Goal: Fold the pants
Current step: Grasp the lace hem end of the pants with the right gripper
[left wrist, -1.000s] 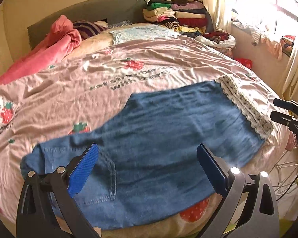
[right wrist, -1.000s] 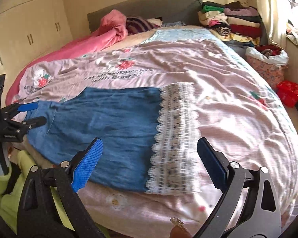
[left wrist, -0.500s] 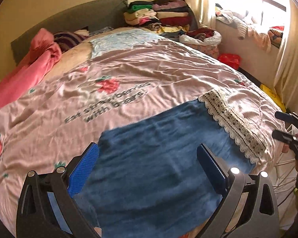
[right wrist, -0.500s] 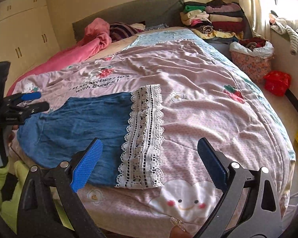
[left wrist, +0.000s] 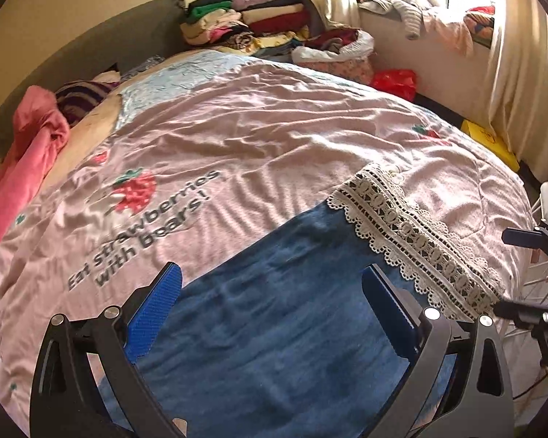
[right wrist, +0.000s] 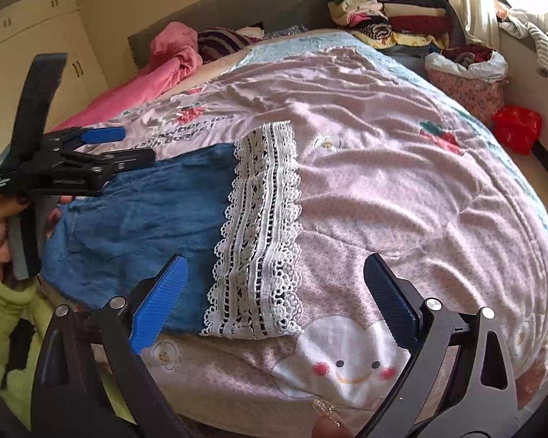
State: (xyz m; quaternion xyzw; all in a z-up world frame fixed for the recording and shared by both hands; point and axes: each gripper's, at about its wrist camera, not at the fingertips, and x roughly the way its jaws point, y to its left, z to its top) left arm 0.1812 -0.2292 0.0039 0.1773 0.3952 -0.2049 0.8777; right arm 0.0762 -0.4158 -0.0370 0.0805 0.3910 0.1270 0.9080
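Left wrist view: I'm holding both the left gripper [left wrist: 272,306] and right gripper [right wrist: 274,292] spread wide over the pants [left wrist: 274,328] lying on the bed [left wrist: 274,127].

Pants [left wrist: 274,346]: matt blue denim, hem in open-weave cream lace [left wrist: 416,244]. Bedspread [left wrist: 274,138]: soft pink cloth, slight sheen, wrinkled. Left tool [left wrist: 272,308] and right tool [right wrist: 276,301]: matt black plastic, ribbed blue pads [right wrist: 159,301], shiny metal rivets.
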